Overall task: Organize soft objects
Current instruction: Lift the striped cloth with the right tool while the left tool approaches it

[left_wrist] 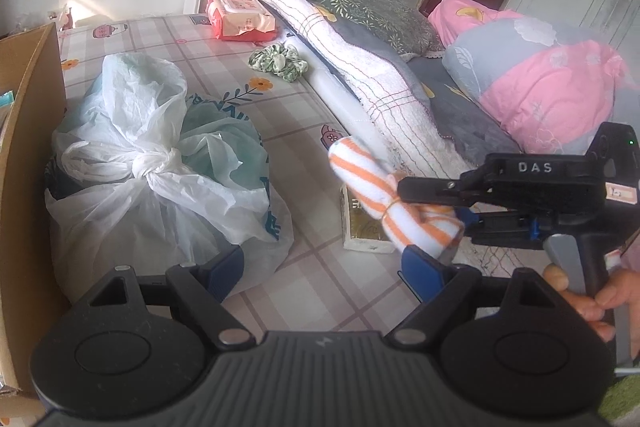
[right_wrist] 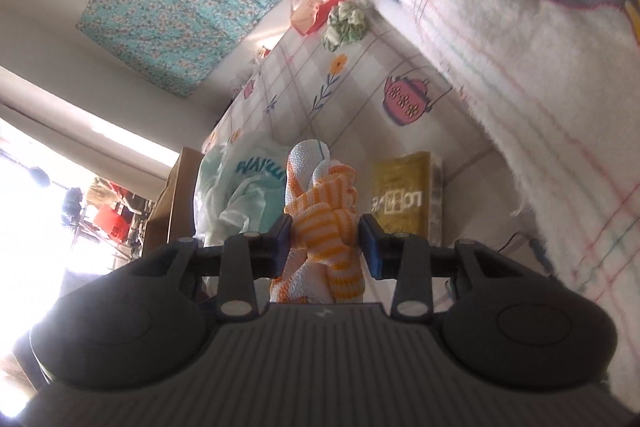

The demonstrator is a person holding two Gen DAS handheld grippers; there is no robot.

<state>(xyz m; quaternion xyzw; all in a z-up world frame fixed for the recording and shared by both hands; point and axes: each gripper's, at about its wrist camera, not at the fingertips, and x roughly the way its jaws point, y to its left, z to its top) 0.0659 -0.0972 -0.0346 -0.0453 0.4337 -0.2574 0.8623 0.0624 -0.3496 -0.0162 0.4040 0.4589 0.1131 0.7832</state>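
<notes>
The knotted translucent white plastic bag [left_wrist: 160, 163] sits on the checked bed sheet [left_wrist: 280, 115] at about 9 o'clock in the left wrist view, stuffed with something pale green with teal lettering; what exactly it is cannot be made out through the film. At its left a brown cardboard box [left_wrist: 28, 155] is cut off by the frame, its contents mostly hidden.

The right tongs [right_wrist: 325, 243] are clenched on a knotted orange-and-white striped knit sock bundle [right_wrist: 320, 211], both blue pads pressing its sides; in the left wrist view the bundle hangs above the sheet at about 3 o'clock, in front of a gold-and-white tissue pack [left_wrist: 366, 227] that it partly hides. The left tongs [left_wrist: 324, 267] are released, spread wide with nothing between them.

At 12 o'clock lie a red-and-white wet-wipe pack [left_wrist: 240, 15] and, just below it, a green-and-white fabric scrunchie [left_wrist: 278, 61]. A long white stitched quilt roll [left_wrist: 352, 59] runs diagonally past both.
</notes>
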